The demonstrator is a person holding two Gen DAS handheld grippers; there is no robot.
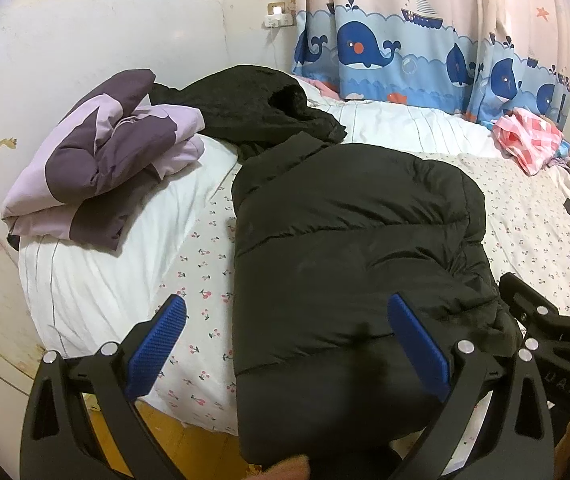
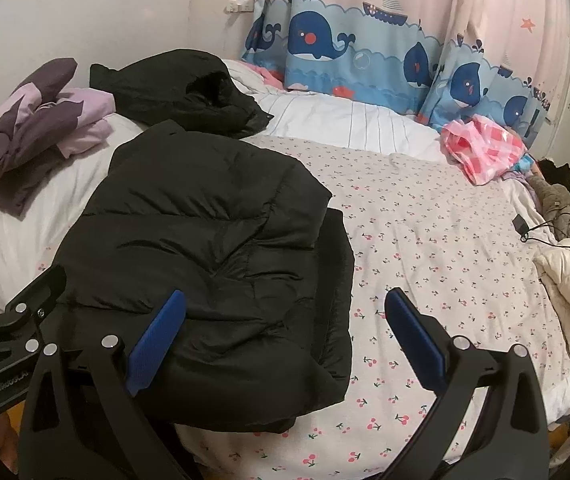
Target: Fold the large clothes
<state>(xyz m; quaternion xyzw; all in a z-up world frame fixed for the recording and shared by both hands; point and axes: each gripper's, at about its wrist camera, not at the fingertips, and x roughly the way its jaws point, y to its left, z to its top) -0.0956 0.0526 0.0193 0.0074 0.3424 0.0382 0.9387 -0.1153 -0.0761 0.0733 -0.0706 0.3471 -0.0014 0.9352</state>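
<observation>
A black puffer jacket [image 1: 349, 240] lies folded into a long bundle on a bed covered by a cherry-print sheet [image 2: 425, 248], its lower end hanging just over the near edge of the mattress. The left gripper [image 1: 285, 344] hovers above that near end with its blue-padded fingers [image 1: 157, 344] spread wide apart, one on each side of the jacket's left edge, gripping nothing. The right gripper [image 2: 281, 340] is also wide open and empty; its left finger sits over the jacket's lower right part, its right finger over bare sheet. Whether either finger actually touches the fabric cannot be told. Beyond the jacket, a second black garment [image 1: 253, 104] lies crumpled on a white duvet [image 1: 97, 264], beside a folded purple and lilac jacket [image 1: 101, 168]. A whale-print curtain [image 1: 397, 48] hangs behind the bed.
</observation>
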